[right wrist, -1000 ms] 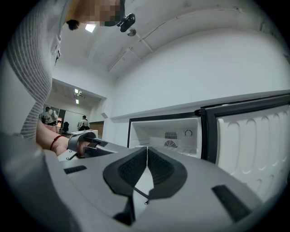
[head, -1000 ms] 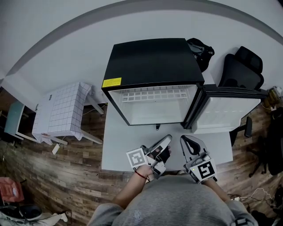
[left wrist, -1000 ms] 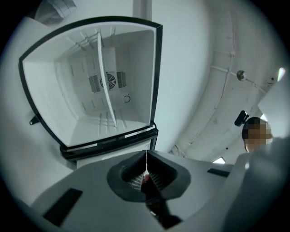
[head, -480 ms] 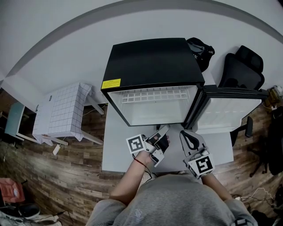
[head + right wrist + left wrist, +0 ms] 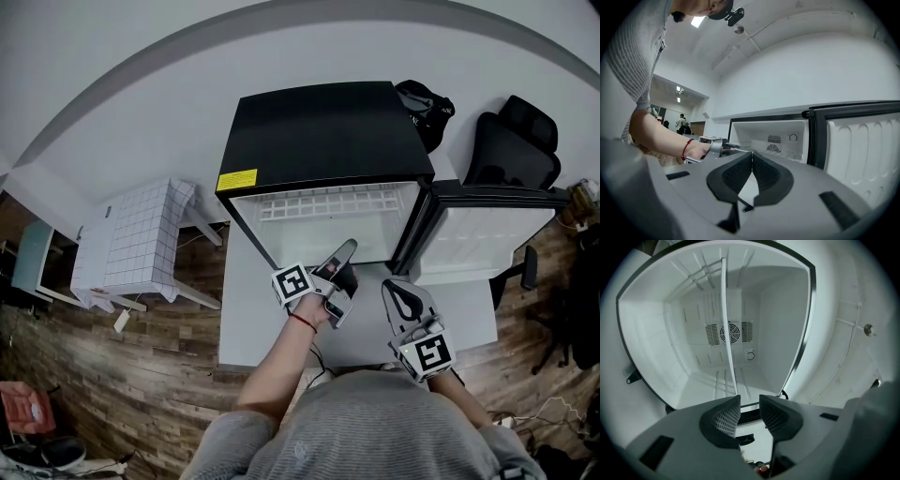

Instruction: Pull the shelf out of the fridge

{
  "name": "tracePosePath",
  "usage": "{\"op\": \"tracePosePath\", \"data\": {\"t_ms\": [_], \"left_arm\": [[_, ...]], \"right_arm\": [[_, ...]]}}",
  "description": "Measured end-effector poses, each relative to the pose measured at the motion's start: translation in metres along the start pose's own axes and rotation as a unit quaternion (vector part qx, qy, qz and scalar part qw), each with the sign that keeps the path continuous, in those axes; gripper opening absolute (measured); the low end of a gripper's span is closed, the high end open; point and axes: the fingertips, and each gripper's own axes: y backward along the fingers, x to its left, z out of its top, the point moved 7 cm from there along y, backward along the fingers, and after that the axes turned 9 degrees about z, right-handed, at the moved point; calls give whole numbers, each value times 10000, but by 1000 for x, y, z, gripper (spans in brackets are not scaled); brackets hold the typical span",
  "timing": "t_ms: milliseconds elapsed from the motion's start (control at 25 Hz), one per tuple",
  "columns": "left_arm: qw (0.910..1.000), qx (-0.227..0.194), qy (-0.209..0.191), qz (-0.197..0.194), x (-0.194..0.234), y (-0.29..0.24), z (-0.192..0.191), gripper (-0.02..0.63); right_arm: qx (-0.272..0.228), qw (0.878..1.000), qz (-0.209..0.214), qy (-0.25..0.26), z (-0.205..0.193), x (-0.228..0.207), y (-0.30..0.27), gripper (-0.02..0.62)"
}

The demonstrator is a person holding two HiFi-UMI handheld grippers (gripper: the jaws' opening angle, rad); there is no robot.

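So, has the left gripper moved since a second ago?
Yes. The left gripper has moved up the head view to the mouth of the fridge. Its jaws have just been opening, with nothing between them.

Floored with dark brown wooden planks (image 5: 112, 375) below a plain white wall (image 5: 141, 84). Furnished at left with a small white-legged table draped in a white grid-patterned cloth (image 5: 141, 234), and at right with a black padded office chair (image 5: 511, 141) near a black bag (image 5: 427, 108). Lit from above by a bright rectangular ceiling lamp (image 5: 698, 21).
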Motion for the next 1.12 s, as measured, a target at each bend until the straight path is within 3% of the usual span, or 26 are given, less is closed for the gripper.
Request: {"op": "tracePosePath", "data": {"t_ms": [120, 440, 680, 960, 1120], "left_arm": [[9996, -163, -60, 200, 9, -4, 14, 120], [9943, -924, 263, 453, 23, -10, 54, 132], [9904, -1218, 265, 594, 27, -22, 74, 140], [9793, -1842, 376, 750, 34, -24, 96, 140], [9753, -1999, 412, 846, 42, -32, 104, 140]], "right_arm": [[20, 10000, -41, -13, -1, -1, 2, 14], [63, 9999, -87, -71, -4, 0, 8, 14], [115, 9998, -139, -79, -5, 0, 11, 14], [99, 9997, -96, -190, -6, 1, 16, 14], [127, 9996, -138, -197, -6, -1, 17, 14]]}}
